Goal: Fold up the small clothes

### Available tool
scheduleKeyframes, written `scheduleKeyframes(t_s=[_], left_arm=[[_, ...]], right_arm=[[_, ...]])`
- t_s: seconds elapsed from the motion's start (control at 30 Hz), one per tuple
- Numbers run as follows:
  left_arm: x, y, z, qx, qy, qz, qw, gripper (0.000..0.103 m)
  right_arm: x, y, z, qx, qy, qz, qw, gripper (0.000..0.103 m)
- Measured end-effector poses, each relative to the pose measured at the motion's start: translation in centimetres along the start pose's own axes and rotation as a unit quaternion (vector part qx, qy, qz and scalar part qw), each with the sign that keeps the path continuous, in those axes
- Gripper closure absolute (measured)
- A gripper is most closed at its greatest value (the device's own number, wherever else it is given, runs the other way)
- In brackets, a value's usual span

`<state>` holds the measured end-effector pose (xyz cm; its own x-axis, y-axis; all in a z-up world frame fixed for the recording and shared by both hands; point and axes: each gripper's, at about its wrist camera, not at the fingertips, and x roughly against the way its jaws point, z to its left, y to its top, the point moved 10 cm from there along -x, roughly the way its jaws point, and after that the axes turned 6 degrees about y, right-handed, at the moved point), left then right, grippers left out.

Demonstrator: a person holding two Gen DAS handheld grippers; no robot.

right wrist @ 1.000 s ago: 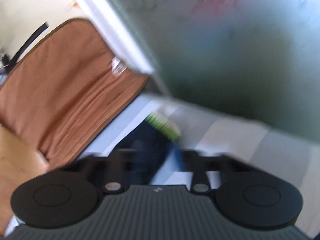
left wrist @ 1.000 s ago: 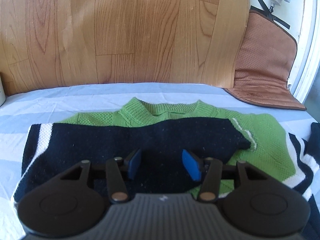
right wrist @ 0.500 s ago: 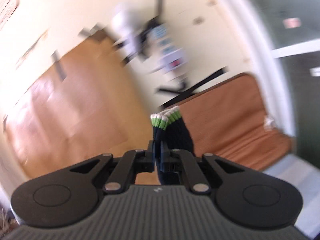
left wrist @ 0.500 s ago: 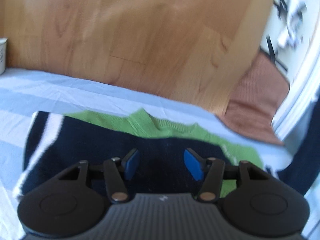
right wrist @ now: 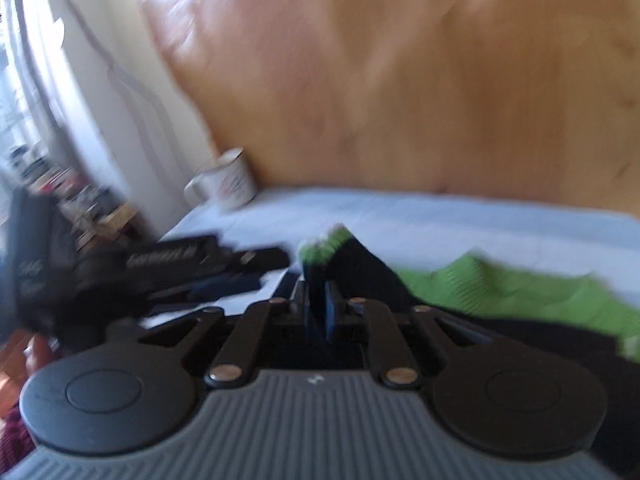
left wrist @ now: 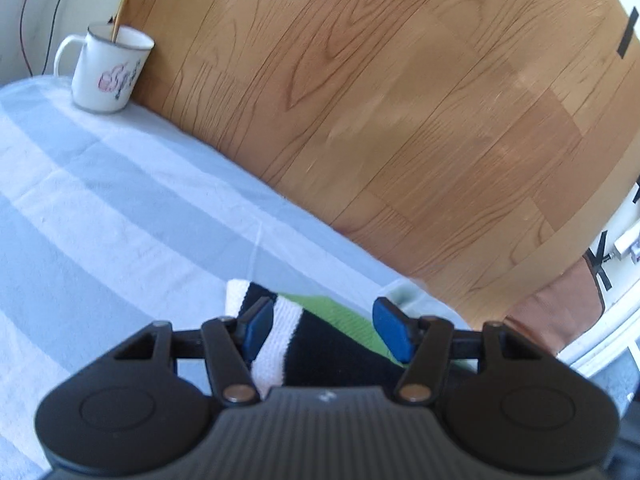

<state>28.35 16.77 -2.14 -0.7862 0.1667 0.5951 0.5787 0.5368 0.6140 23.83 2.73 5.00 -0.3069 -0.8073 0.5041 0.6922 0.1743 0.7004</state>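
Observation:
A green knit sweater with a black, white-striped part [left wrist: 316, 360] lies on the striped sheet. My left gripper [left wrist: 326, 330] hovers over its left edge. Its blue pads stand apart and are opening, with the fabric below them and no pad pressing on it. In the right wrist view, which is blurred, my right gripper [right wrist: 320, 312] is nearly shut on the black sleeve with the green cuff [right wrist: 328, 246]. The sleeve sticks up between its pads, and the jaws are starting to open. The sweater's green body [right wrist: 500, 288] spreads to the right.
A white enamel mug [left wrist: 110, 72] stands at the sheet's far left corner against the wooden panel [left wrist: 400, 120]. The pale blue striped sheet [left wrist: 120, 200] stretches left. A brown cushion [left wrist: 560, 304] leans at the right. The left tool's black housing [right wrist: 160, 268] shows beside the sleeve.
The left gripper swung left to the sweater's left edge and widened; the mug came into view. The right gripper carried the sleeve from the right side across over the sweater.

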Motion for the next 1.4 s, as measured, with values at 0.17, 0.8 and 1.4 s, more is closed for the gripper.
scheduleKeyframes(t_s=[0.17, 0.8, 1.4], left_arm=[[-0.8, -1.7, -1.2, -0.037, 0.003, 0.025, 0.9990, 0.045], [-0.6, -3.4, -1.6, -0.119, 0.099, -0.018, 0.9878, 0.092], [15.4, -11.0, 4.5, -0.157, 0.057, 0.041, 0.9851, 0.056]], right_arm=[[11.3, 2.5, -5.7, -0.050, -0.071, -0.124, 0.989, 0.073], [17.2, -2.3, -17.5, -0.172, -0.134, -0.183, 0.958, 0.094], [30.6, -14.8, -2.2, -0.117, -0.115, -0.153, 0.974, 0.069]])
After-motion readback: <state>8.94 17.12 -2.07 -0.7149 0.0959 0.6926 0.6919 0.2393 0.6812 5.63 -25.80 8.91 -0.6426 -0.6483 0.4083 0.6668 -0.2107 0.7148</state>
